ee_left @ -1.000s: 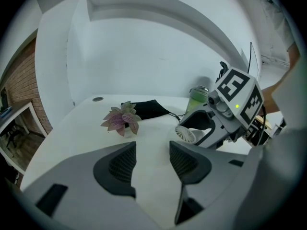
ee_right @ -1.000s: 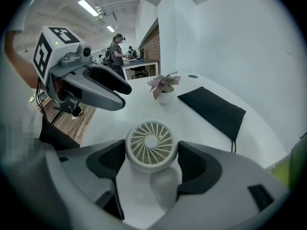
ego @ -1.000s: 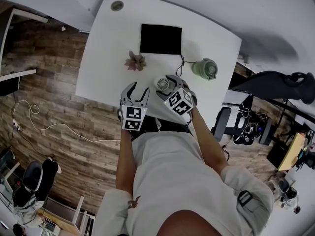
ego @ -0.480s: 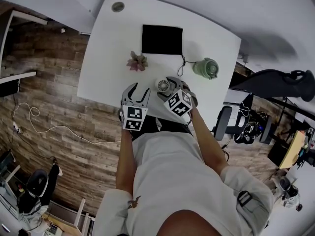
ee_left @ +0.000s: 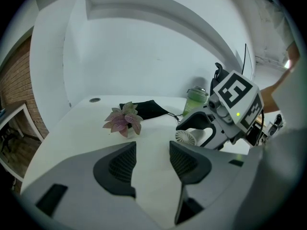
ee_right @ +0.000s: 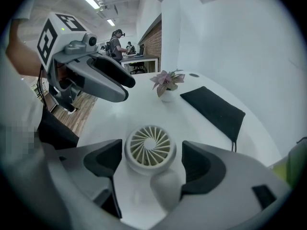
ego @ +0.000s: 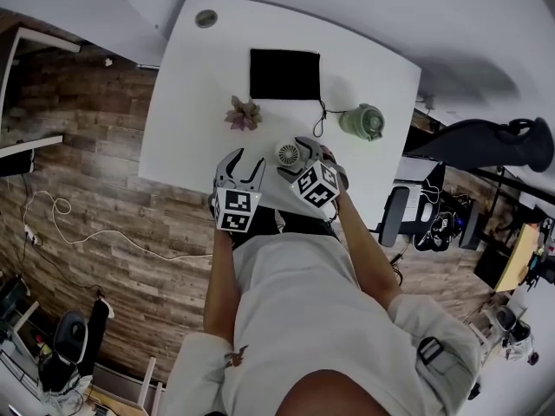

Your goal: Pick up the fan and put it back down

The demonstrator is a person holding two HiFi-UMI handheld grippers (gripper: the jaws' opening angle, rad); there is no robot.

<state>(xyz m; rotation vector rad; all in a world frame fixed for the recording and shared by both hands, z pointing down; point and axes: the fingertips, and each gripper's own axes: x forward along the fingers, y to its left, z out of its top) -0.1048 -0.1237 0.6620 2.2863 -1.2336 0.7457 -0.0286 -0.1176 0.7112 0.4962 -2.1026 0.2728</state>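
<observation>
A small white fan [ego: 289, 153] stands on the white table [ego: 191, 85] near its front edge, its round grille [ee_right: 150, 146] facing up at me. My right gripper [ego: 299, 151] straddles it. The jaws are opening, and both pads [ee_right: 103, 159] stand off the fan's sides with a narrow gap each side. To the left of it, my left gripper [ego: 244, 161] hovers over bare tabletop, open, with nothing between its pads [ee_left: 120, 164]. In the left gripper view the fan [ee_left: 188, 136] sits under the right gripper's arched jaws.
A small pink-leaved potted plant [ego: 244, 113] stands behind the fan. Farther back lies a black pouch [ego: 284, 74] with a cord. A green lidded jar [ego: 362, 121] stands to the right. The table's front edge is just below both grippers, with wood floor beyond.
Both grippers and the fan keep their places on the table. Only the head camera's framing has drifted slightly.
</observation>
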